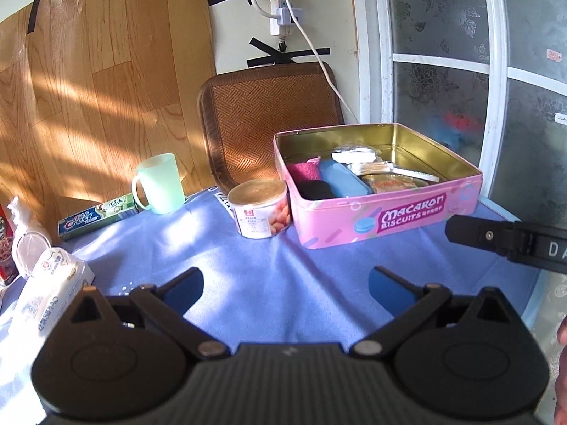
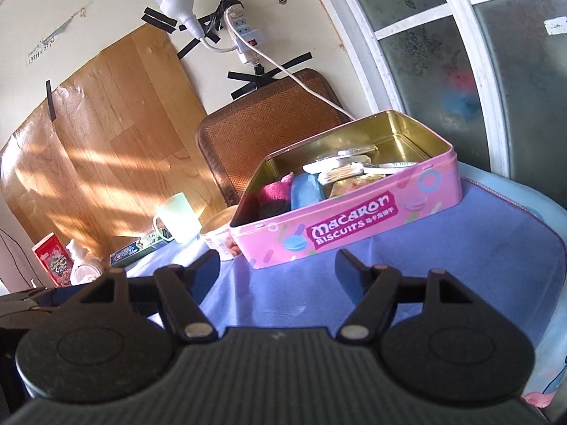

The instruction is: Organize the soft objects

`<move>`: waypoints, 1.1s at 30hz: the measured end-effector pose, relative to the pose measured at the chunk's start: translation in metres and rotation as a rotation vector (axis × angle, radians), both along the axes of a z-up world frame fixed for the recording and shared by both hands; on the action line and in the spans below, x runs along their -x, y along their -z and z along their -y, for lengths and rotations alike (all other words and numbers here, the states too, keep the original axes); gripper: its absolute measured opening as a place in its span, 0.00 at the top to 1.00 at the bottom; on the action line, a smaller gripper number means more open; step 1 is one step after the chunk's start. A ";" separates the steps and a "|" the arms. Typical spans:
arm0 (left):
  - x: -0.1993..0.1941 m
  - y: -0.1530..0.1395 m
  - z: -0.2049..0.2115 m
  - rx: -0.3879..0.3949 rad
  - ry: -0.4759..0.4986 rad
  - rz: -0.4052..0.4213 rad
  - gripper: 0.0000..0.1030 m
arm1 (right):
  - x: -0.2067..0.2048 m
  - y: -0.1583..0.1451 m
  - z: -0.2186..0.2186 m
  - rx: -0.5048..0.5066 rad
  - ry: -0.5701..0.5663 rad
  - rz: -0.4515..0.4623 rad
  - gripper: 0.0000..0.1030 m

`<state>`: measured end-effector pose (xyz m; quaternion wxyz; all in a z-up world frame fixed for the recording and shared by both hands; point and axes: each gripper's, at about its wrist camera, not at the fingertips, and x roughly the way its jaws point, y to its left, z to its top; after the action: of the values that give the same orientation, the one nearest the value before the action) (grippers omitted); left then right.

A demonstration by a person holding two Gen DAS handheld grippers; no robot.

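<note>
A pink Macaron Biscuits tin (image 1: 407,219) stands open on the blue tablecloth (image 1: 283,265). Inside lie a pink cloth (image 1: 304,170), a black soft piece (image 1: 316,190), a blue soft case (image 1: 342,179) and several snack packets (image 1: 388,180). The tin also shows in the right wrist view (image 2: 354,230), with the pink cloth (image 2: 274,191) and blue case (image 2: 304,193). My left gripper (image 1: 286,288) is open and empty, in front of the tin. My right gripper (image 2: 278,269) is open and empty, just short of the tin's front wall; it shows at the right edge of the left wrist view (image 1: 503,239).
A bean can (image 1: 260,209), a green mug (image 1: 159,184) and a Crest toothpaste box (image 1: 99,216) stand left of the tin. A white tissue pack (image 1: 53,283) and plastic-wrapped items lie at the left edge. A woven chair back (image 1: 269,117) stands behind the table.
</note>
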<state>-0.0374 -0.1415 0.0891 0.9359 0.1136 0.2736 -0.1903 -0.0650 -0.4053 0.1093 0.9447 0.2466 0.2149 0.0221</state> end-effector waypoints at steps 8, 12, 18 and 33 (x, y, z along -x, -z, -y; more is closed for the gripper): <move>-0.011 0.020 -0.004 0.009 0.002 -0.045 0.00 | -0.014 0.016 -0.006 0.012 -0.004 -0.059 0.27; -0.016 0.027 -0.003 -0.007 -0.001 -0.052 0.00 | -0.018 0.021 -0.006 0.011 0.001 -0.081 0.27; -0.023 0.032 -0.008 -0.003 -0.018 -0.067 0.00 | -0.024 0.020 -0.015 0.037 -0.004 -0.079 0.26; -0.038 0.048 -0.007 -0.057 -0.054 -0.085 0.00 | -0.032 0.029 -0.017 0.036 0.021 -0.095 0.24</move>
<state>0.0004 -0.1345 0.0410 0.9246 0.1248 0.3214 -0.1617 -0.0329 -0.3885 0.0806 0.9379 0.2326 0.2572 -0.0031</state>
